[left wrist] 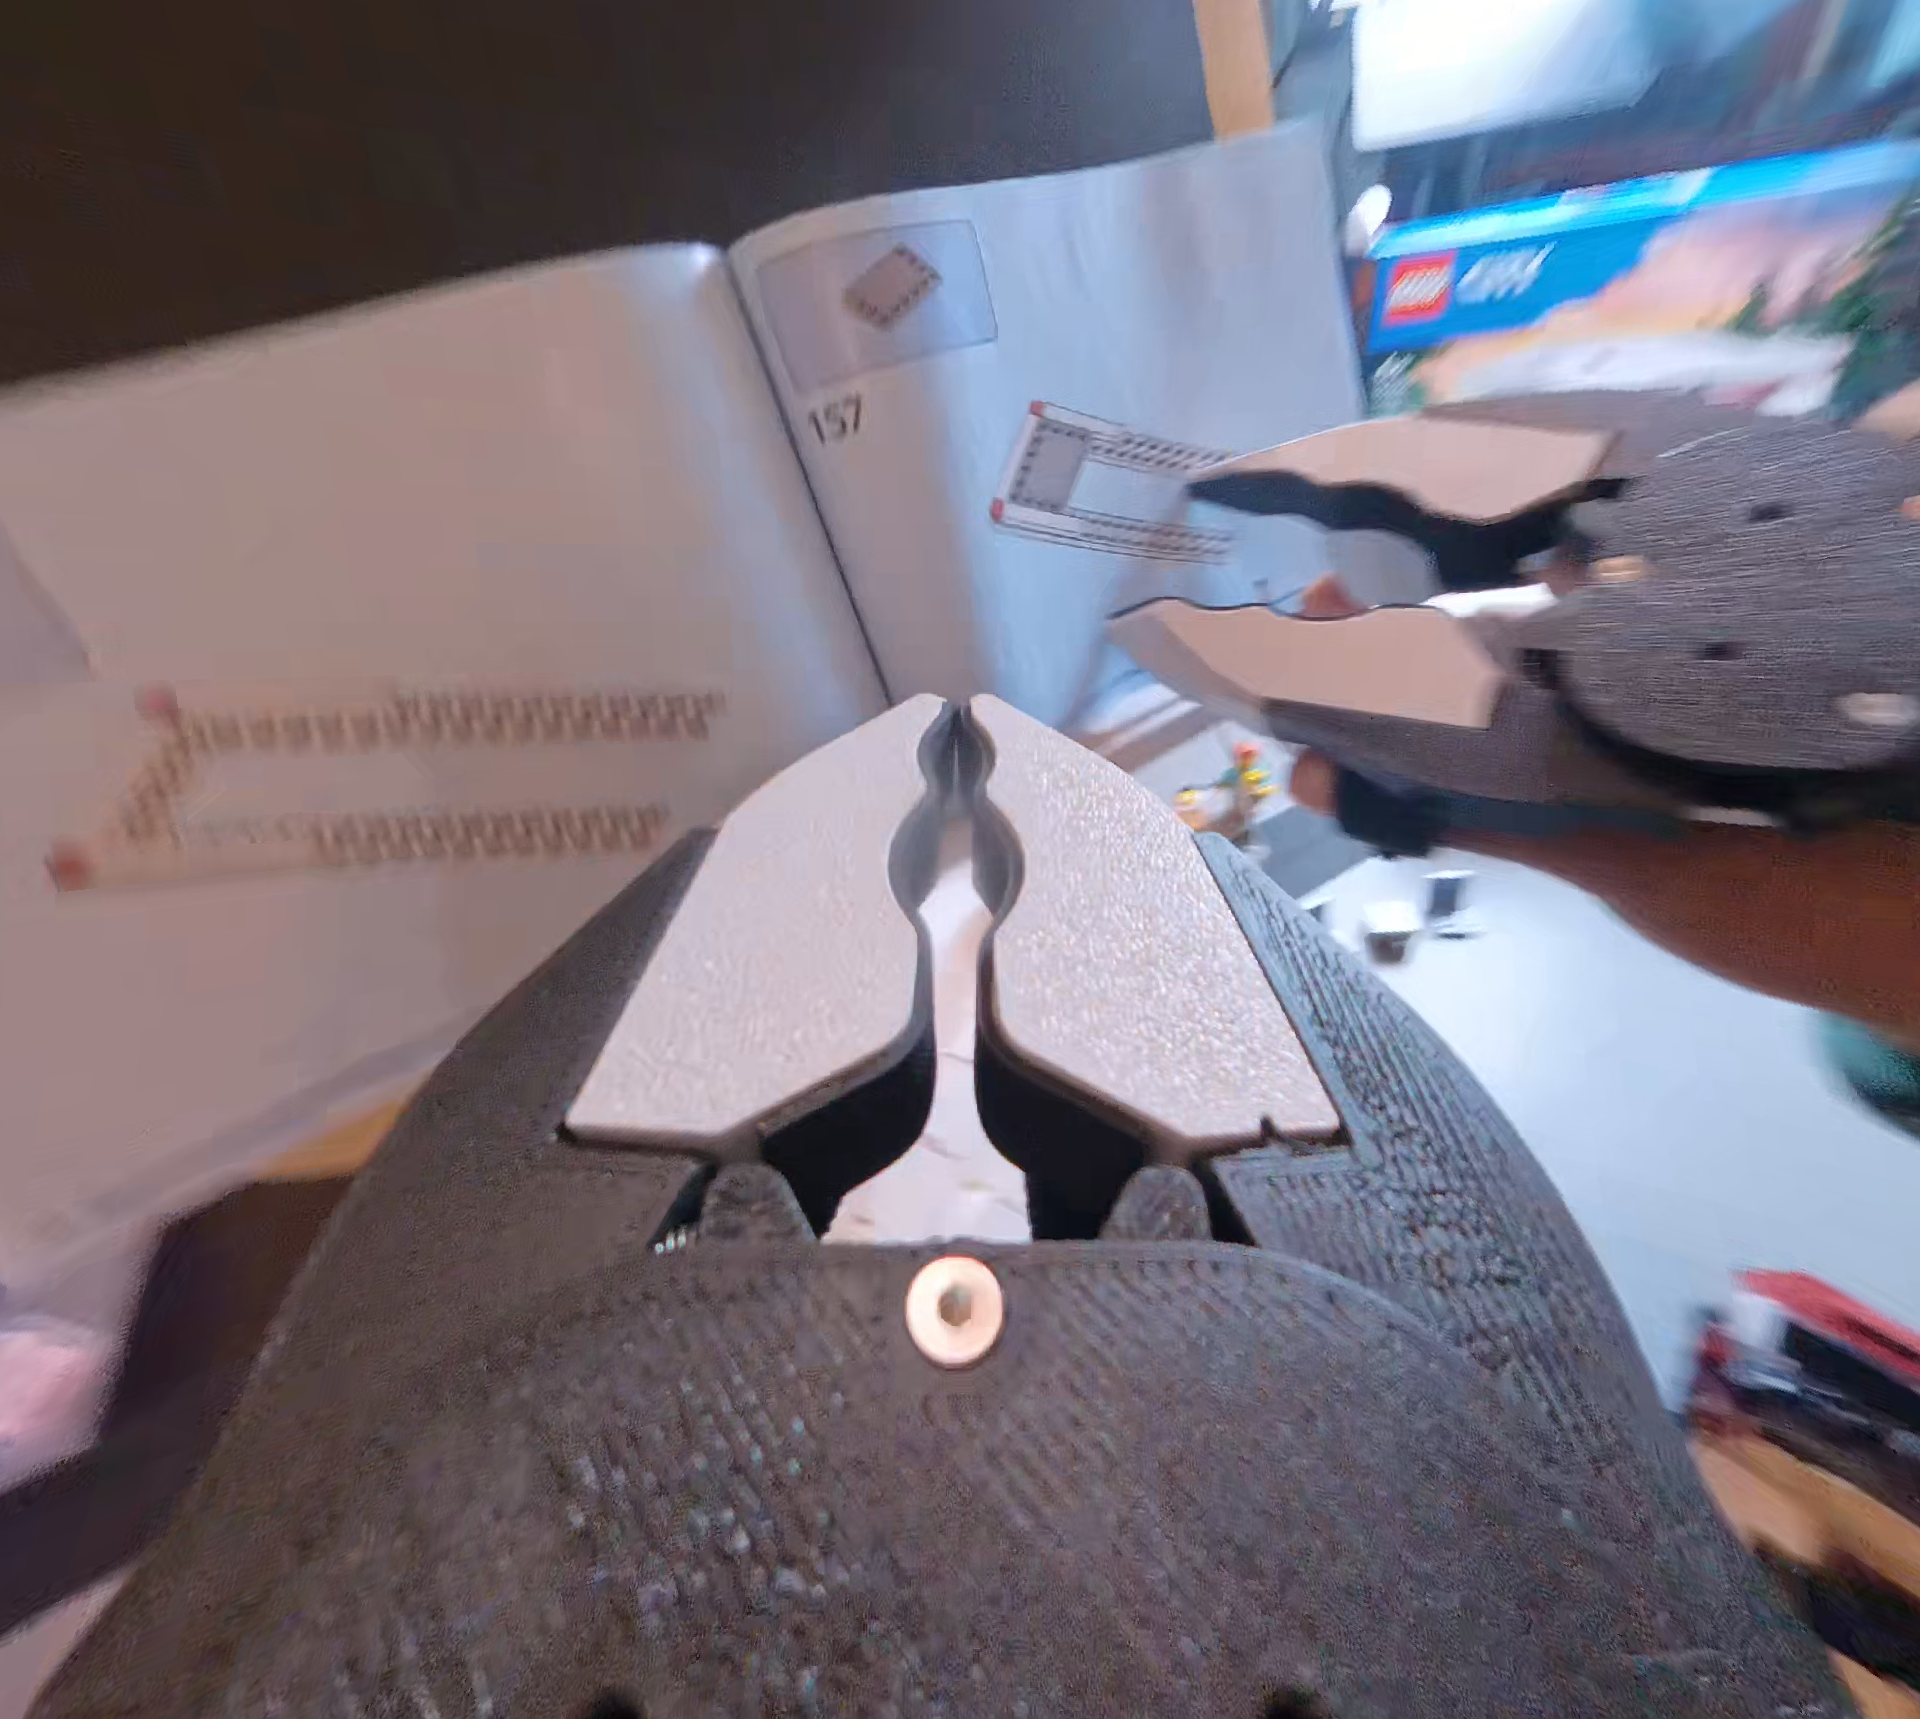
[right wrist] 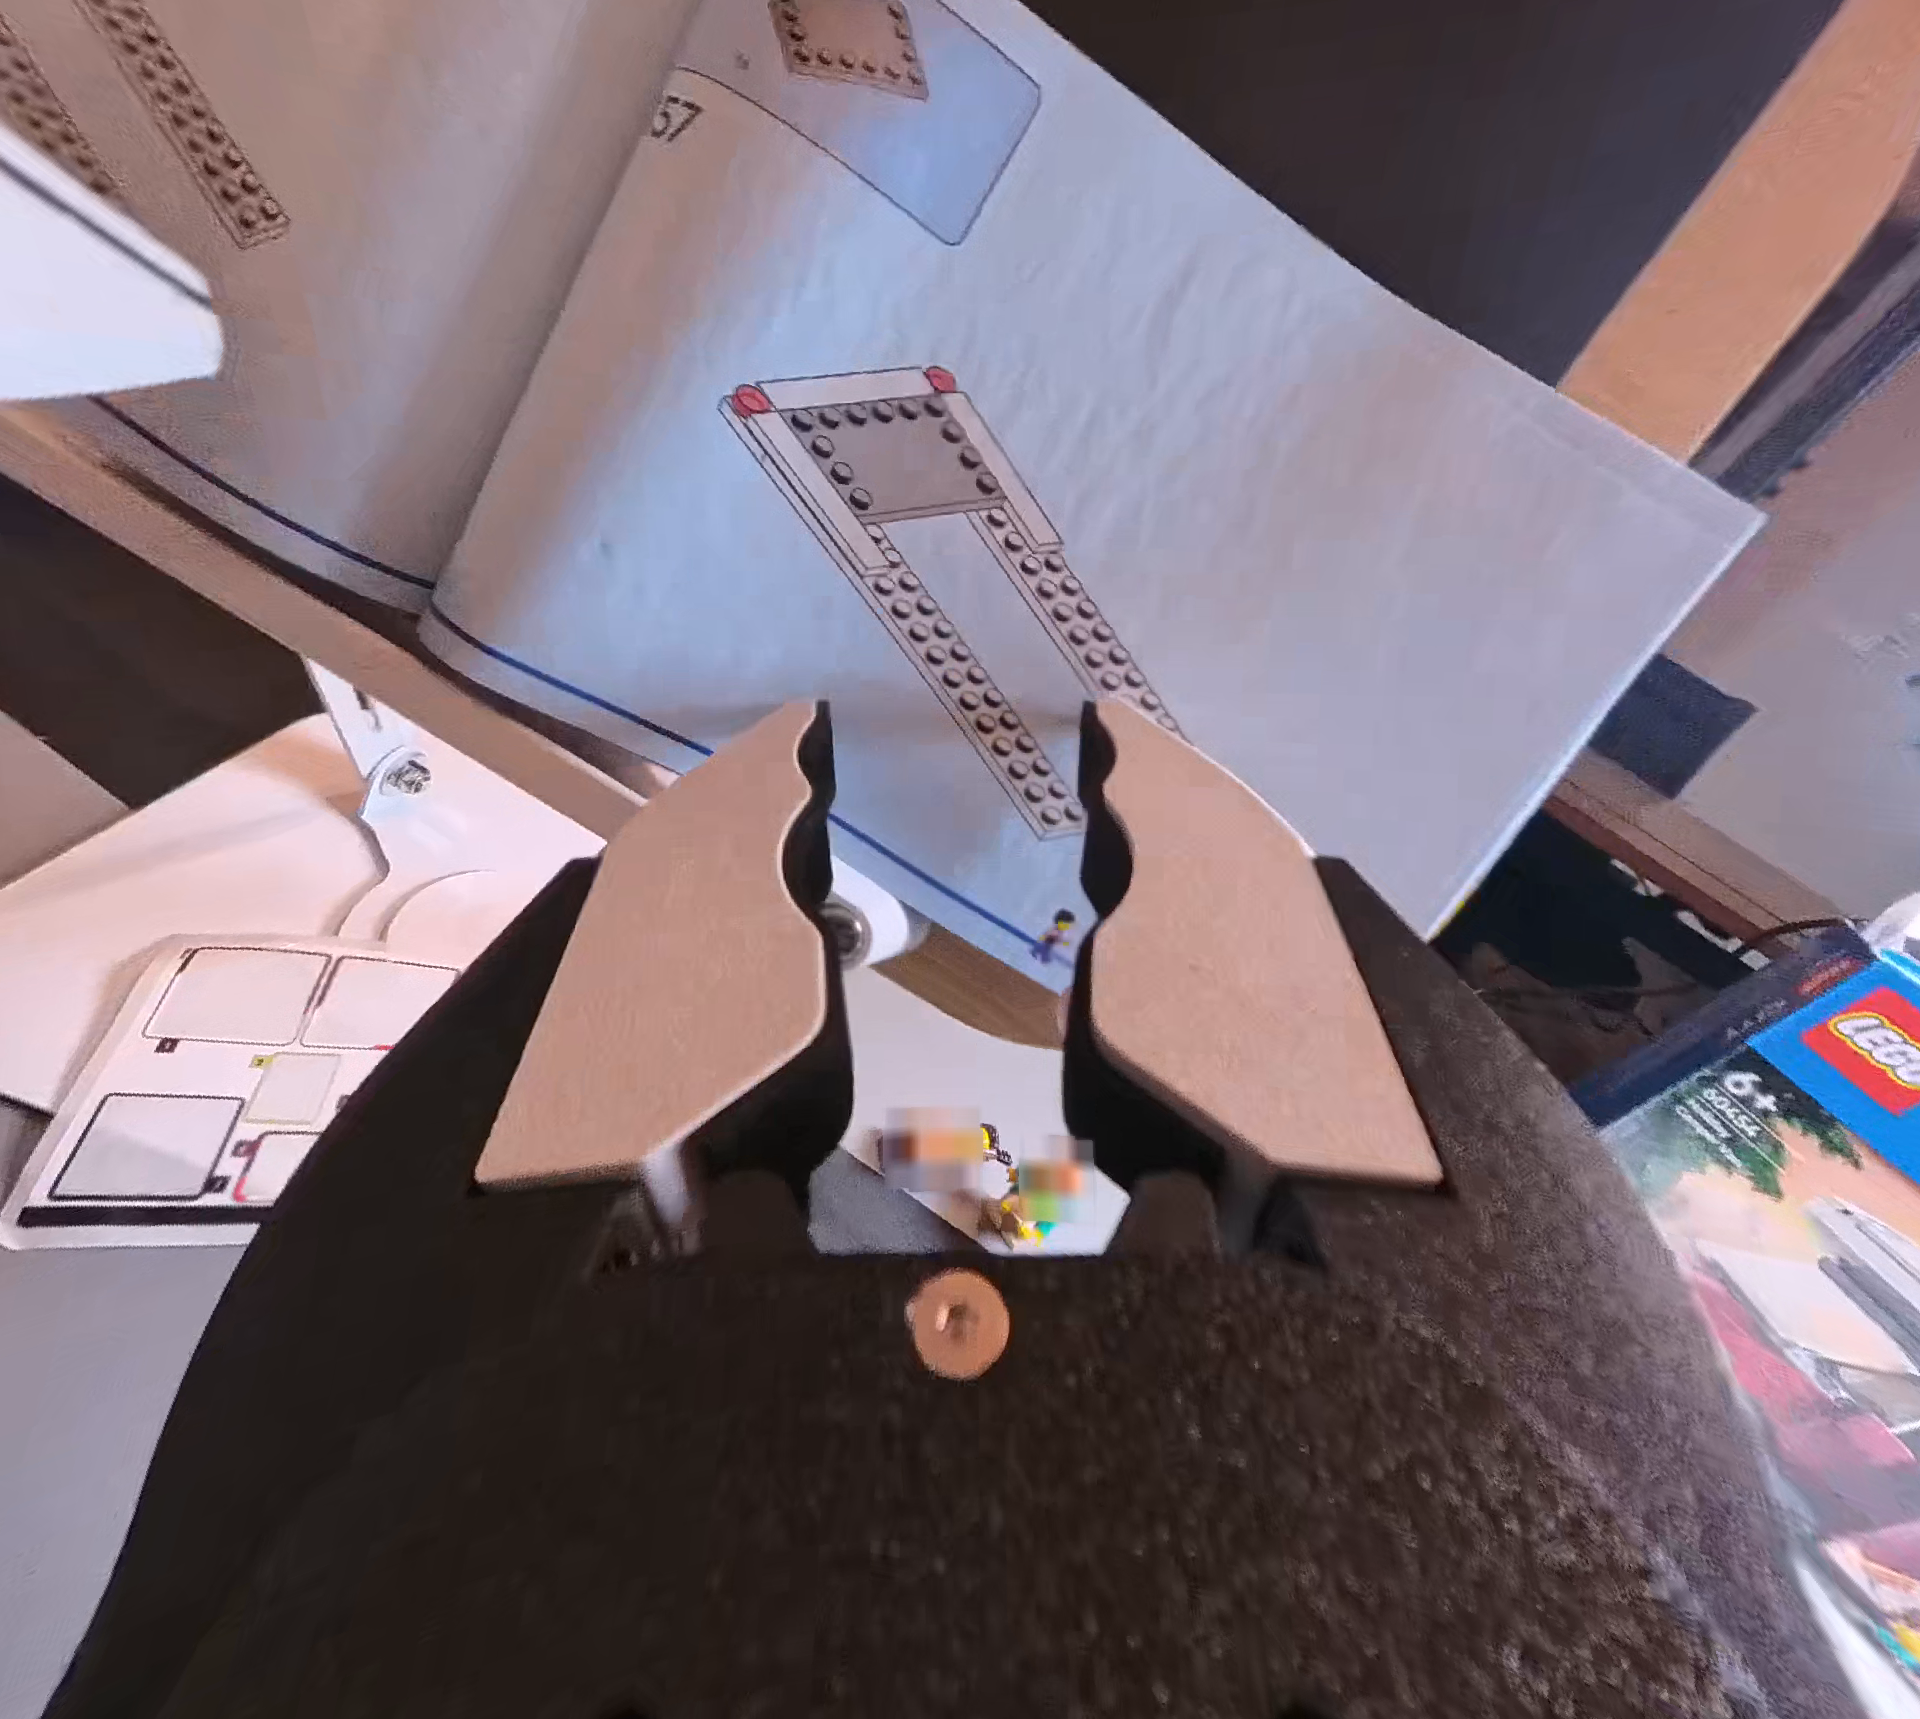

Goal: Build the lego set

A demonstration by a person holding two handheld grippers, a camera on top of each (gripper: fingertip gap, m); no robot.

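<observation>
The open instruction booklet leans upright ahead of both grippers, and its pages show drawings of long grey studded plates. My left gripper is shut with its fingertips together in front of the booklet's lower middle, and nothing shows between them. My right gripper is open and empty, held close before the booklet's right page. It also shows in the left wrist view, to the right, with its jaws apart. No loose brick is visible at either gripper.
A blue Lego box stands at the right, also in the right wrist view. A sticker sheet lies at lower left. Small minifigures stand on the white table. A red and black build sits at lower right. A wooden frame backs the booklet. Left tips to right tips: about 11 cm.
</observation>
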